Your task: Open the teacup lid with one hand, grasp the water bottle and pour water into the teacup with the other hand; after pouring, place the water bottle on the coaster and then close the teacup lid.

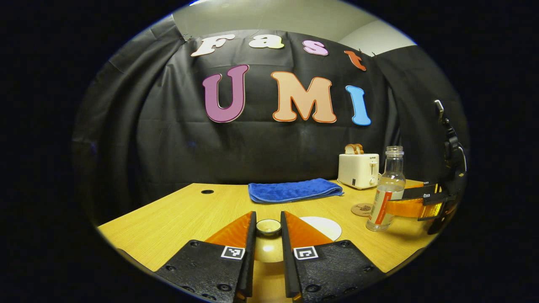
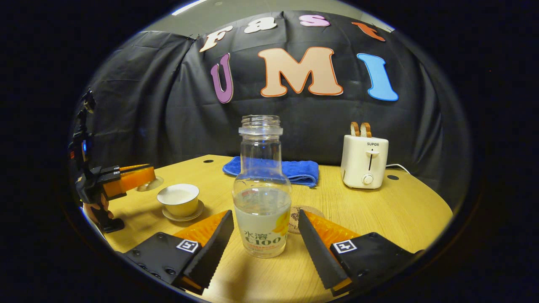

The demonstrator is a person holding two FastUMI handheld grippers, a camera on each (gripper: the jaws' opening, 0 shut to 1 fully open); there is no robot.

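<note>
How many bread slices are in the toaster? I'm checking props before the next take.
2. Both bread slices stand side by side in the slots on top of the white toaster, at the back of the table right of the blue towel.

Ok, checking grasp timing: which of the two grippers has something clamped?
The left gripper: its fingers pinch the teacup lid. The right gripper is open, its fingers flanking the water bottle with gaps.

Uncapped water bottle (image 2: 261,198) upright, lid (image 1: 268,227) off open teacup (image 2: 178,198), coaster (image 1: 362,209) bare
</note>
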